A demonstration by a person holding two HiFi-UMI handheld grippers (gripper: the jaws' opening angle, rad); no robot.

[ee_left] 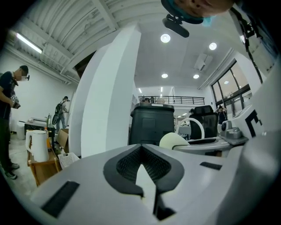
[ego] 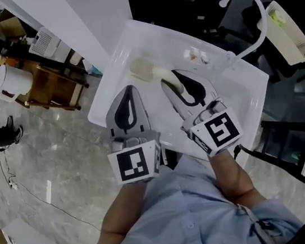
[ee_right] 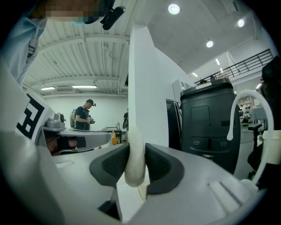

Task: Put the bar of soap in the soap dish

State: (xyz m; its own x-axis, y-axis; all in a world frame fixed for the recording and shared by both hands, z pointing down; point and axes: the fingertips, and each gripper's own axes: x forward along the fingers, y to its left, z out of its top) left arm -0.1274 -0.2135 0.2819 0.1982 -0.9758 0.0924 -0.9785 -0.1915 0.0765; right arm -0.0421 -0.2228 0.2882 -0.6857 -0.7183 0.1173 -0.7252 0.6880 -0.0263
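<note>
The left gripper (ego: 130, 89) hovers over the white table (ego: 239, 94) with its jaws together and nothing between them. Just ahead of it and slightly to its right, the pale soap dish (ego: 142, 69) sits on the table. The bar of soap (ego: 164, 75) stands on edge, pinched between the dark pads of the right gripper (ego: 172, 81), whose jaws are about half open around it. The soap's far end is just beside the dish; whether they touch is unclear.
</note>
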